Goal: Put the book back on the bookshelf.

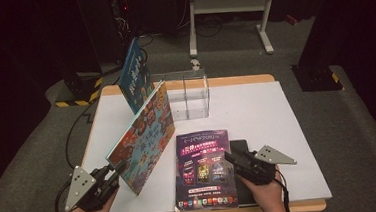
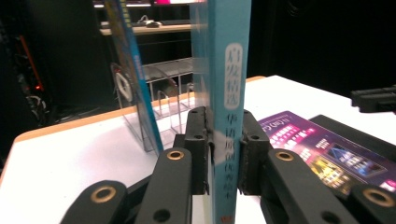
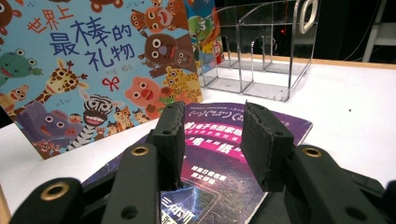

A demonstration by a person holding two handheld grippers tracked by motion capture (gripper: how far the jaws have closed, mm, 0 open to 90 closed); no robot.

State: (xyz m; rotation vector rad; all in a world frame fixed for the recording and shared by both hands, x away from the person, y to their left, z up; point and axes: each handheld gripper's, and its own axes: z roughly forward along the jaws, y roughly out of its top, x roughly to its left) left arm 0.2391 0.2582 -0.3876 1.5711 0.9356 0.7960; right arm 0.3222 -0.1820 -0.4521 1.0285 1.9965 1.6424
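The left gripper (image 2: 223, 154) is clamped on the spine of the animal picture book (image 1: 143, 136), which is held on edge, tilted, left of the purple magazine (image 1: 203, 169). The right gripper (image 1: 236, 161) is held part open above that magazine, nothing gripped between its 2 jaws.

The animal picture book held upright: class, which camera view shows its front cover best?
The right gripper view: the animal picture book faces it, title and animals legible. The high view shows its cover slanted and small; the left gripper view shows its spine between the left claw.
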